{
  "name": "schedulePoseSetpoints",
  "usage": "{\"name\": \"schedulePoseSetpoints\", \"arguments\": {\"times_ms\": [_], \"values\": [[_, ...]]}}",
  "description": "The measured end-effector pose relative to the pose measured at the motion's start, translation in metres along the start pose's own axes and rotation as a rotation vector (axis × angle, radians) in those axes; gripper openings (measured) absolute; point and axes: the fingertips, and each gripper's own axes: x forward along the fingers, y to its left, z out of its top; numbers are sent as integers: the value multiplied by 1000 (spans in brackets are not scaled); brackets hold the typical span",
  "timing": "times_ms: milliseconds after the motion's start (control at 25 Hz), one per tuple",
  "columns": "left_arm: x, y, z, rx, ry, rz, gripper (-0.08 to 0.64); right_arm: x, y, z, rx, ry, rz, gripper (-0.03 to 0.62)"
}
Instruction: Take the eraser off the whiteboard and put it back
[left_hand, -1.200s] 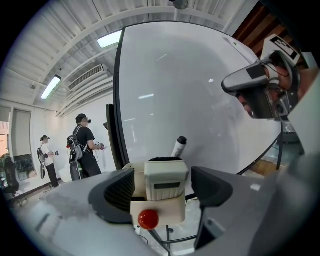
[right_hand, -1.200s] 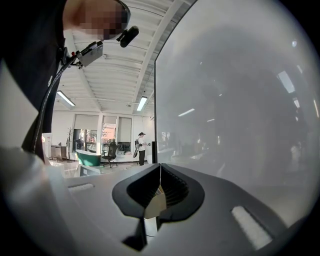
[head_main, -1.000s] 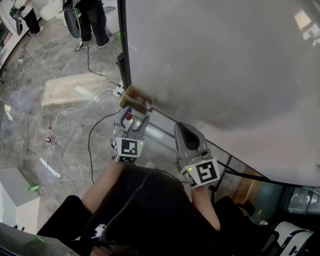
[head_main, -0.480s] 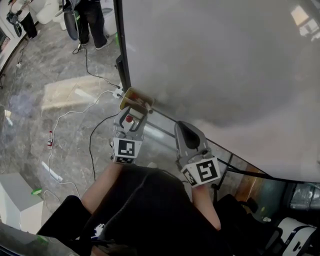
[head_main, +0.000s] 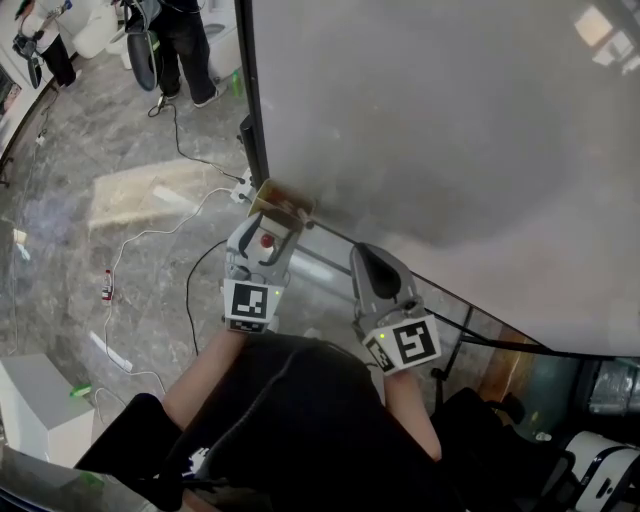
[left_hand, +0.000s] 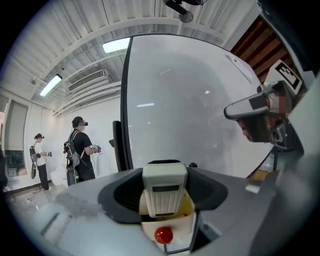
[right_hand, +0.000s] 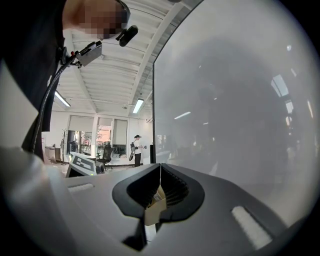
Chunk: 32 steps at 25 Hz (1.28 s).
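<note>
1. Grey veined stone floor (head_main: 120, 150) spreads out at the left, glossy, with thin white and black cables (head_main: 150, 235) looping across it
2. Filling the upper right is the whiteboard (head_main: 450, 120): a large, smooth, pale sheet with soft reflections and a narrow dark frame down its left edge
3. At the board's lower left corner sits the eraser (head_main: 283, 203). It is a small block, tan from above. In the left gripper view its back is white ribbed plastic, with a dark fuzzy strip on the side facing the board. Whether that strip touches the board I cannot tell
4. Reaching to that corner, the left gripper (head_main: 270, 222) has a smooth grey shell, a round red knob (left_hand: 163, 235) and a black-and-white marker cube at the rear
5. Its jaws have just been closing with the eraser between them, and its dark ribbed pads (left_hand: 122, 192) now press on the block's two sides
6. A bare forearm (head_main: 205, 365) runs from the dark-clothed body up to this gripper, which points nearly level at the board
7. Over at the right, the right gripper (right_hand: 160, 175) has its jaws brought together tip to tip, with nothing clamped between the ridged pads
8. It is held level just beside the left one, near the board's lower edge, clear of the eraser
</note>
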Motion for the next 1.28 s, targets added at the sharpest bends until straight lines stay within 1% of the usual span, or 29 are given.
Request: {"name": "schedulePoseSetpoints", "arguments": {"times_ms": [320,800,880,1080,1280], "values": [[-15,4,29,-11,-71,-33,268,-2,8,1,9,-16,-22,11],[-45,11,89,-38,-185,-97,268,-6,22,10,25,-43,-45,11],[-50,13,93,-52,-192,-103,268,-8,26,16,23,-54,-46,11],[-61,12,97,-57,-202,-132,268,-14,30,25,16,-69,-67,11],[-68,16,104,-102,-220,-160,268,-22,30,32,9,-75,-97,11]]}}
